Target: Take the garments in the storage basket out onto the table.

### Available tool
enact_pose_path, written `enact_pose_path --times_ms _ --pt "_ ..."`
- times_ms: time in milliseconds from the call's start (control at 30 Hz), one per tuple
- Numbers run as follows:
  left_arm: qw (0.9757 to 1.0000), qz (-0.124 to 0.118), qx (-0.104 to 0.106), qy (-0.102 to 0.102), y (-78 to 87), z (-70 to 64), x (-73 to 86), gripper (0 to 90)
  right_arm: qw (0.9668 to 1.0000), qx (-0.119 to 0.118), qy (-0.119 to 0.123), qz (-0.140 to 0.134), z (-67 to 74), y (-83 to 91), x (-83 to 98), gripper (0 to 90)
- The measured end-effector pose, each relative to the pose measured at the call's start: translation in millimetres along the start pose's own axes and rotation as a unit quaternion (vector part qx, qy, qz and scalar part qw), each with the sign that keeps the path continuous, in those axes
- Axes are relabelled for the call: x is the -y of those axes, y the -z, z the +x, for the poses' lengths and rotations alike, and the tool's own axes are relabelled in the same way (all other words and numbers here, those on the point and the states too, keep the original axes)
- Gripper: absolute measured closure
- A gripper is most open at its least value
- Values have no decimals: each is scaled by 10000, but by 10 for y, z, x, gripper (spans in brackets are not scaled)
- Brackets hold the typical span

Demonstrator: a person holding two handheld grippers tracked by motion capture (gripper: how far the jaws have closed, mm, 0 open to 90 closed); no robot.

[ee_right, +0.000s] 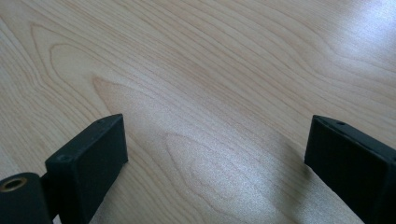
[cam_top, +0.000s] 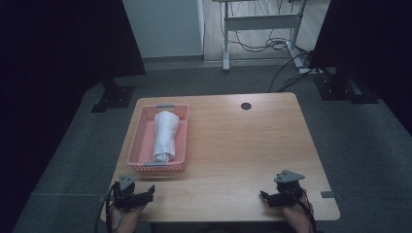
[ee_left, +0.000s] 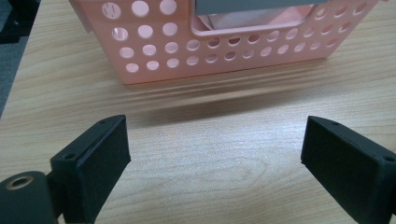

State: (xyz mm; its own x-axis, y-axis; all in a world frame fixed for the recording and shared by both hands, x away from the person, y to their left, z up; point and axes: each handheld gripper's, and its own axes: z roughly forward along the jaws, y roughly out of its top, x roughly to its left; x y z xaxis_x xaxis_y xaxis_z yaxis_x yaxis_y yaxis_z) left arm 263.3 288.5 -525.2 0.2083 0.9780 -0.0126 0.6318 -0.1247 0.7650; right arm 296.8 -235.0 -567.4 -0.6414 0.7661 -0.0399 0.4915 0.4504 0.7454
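Observation:
A pink perforated basket [cam_top: 142, 141] stands on the left part of the wooden table [cam_top: 233, 145]. A rolled white cloth [cam_top: 165, 135] lies lengthwise inside it. My left gripper [cam_top: 145, 194] rests near the table's front left edge, just in front of the basket, open with nothing between its jaws. In the left gripper view the basket's near wall [ee_left: 154, 51] is close ahead of the left gripper [ee_left: 215, 149]. My right gripper [cam_top: 265, 196] sits at the front right, open over bare wood, as the right gripper view shows around the right gripper [ee_right: 217, 149].
A small dark round hole [cam_top: 246, 106] marks the table's far side. Black stands [cam_top: 114, 94] flank the table on grey carpet, and a desk frame with cables [cam_top: 262, 29] stands behind. A grey tab [cam_top: 327, 194] sits at the table's right front edge.

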Motion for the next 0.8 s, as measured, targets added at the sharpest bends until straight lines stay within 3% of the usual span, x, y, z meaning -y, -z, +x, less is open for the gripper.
enact_pose_path --times_ms 367,567,800 --pt "10000 5 19 -37 105 -66 -156 76 10000 -1 -4 2 0 0 0 51" --pt "9999 22 -13 99 139 -71 -215 76 10000 9 6 -3 3 1 0 52" --pt "9999 34 -23 111 165 -94 -298 76 10000 -3 18 -2 4 1 0 52"
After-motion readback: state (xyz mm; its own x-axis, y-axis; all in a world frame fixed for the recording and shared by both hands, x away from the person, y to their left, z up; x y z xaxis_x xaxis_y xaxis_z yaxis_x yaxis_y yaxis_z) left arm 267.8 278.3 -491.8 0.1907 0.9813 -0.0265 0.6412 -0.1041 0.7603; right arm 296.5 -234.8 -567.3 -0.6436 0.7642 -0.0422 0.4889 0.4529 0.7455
